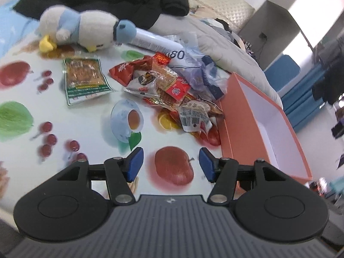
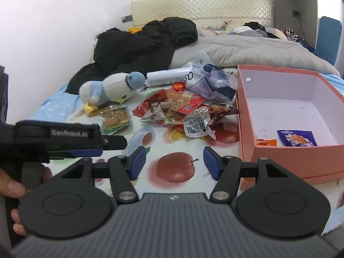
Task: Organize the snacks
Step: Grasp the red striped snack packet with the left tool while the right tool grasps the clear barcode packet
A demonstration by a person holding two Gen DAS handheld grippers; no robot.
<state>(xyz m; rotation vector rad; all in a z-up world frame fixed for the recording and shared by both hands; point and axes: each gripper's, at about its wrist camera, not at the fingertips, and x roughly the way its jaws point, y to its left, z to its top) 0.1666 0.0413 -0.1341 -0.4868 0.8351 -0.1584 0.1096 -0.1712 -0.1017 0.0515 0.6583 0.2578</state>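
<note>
A heap of snack packets lies on the fruit-printed cloth, just left of an orange box. One green packet lies apart to the left of the heap. In the box lie a purple packet and a small orange packet. My left gripper is open over a printed apple, short of the heap, nothing between its blue pads. My right gripper is open too, near the box's front corner. A hand holds the left gripper at the left of the right wrist view.
A plush penguin lies behind the green packet. A white tube and a crumpled plastic bag sit behind the heap. Black clothing and a grey duvet fill the back of the bed.
</note>
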